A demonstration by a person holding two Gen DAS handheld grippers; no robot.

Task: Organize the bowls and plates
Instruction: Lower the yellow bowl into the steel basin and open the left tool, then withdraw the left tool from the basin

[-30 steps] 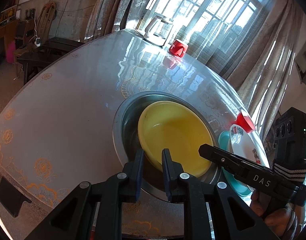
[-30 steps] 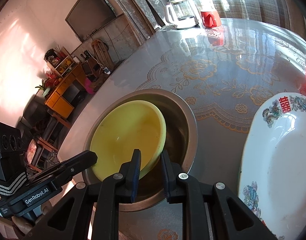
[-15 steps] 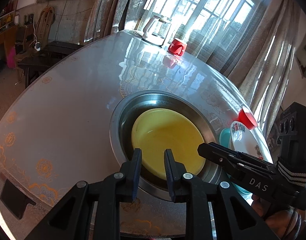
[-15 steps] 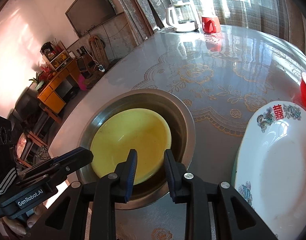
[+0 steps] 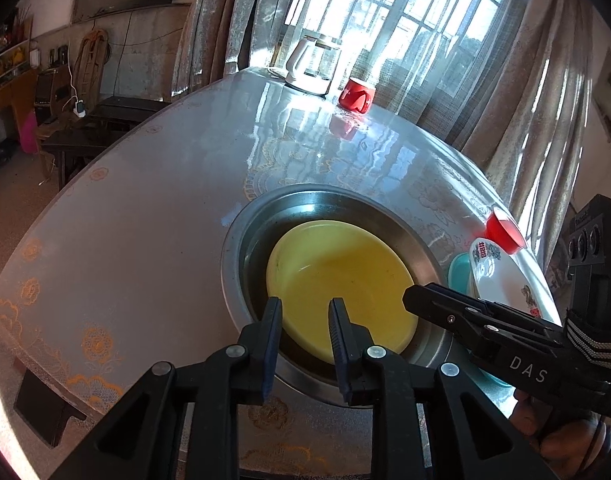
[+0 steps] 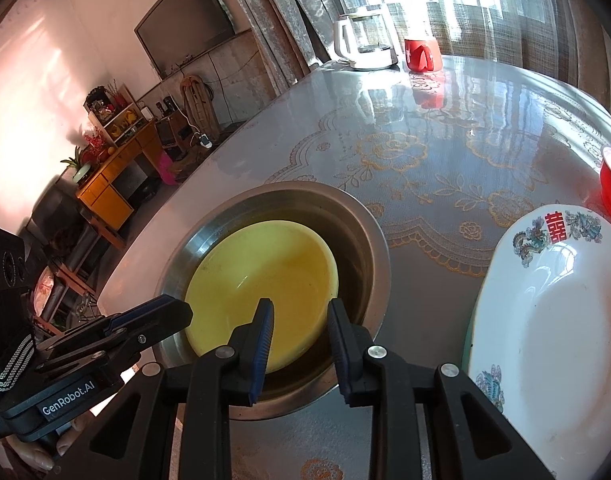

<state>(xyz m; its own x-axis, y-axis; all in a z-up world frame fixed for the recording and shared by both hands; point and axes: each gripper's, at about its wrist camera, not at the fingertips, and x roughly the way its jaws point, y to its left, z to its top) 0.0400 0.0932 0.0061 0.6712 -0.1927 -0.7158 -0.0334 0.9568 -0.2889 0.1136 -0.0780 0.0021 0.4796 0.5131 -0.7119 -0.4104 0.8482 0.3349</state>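
Observation:
A yellow bowl (image 5: 337, 280) lies flat inside a steel basin (image 5: 345, 204) on the round table; both also show in the right wrist view, the bowl (image 6: 261, 280) and the basin (image 6: 369, 240). My left gripper (image 5: 304, 312) is open and empty just above the bowl's near rim. My right gripper (image 6: 299, 314) is open and empty over the bowl's near right rim. A white patterned plate (image 6: 545, 320) rests on a teal dish (image 5: 459, 276) to the right of the basin. A small red bowl (image 5: 503, 230) sits beyond the plate.
A white kettle (image 5: 311, 66) and a red mug (image 5: 355, 96) stand at the table's far edge by the curtained window. The table (image 6: 445, 148) has a glossy patterned cloth. Dark benches and an orange cabinet stand off the table to the left.
Both grippers have let go of the yellow bowl's rim and opened. The bowl went from tilted to lying flat in the basin. Both grippers pulled back a little.

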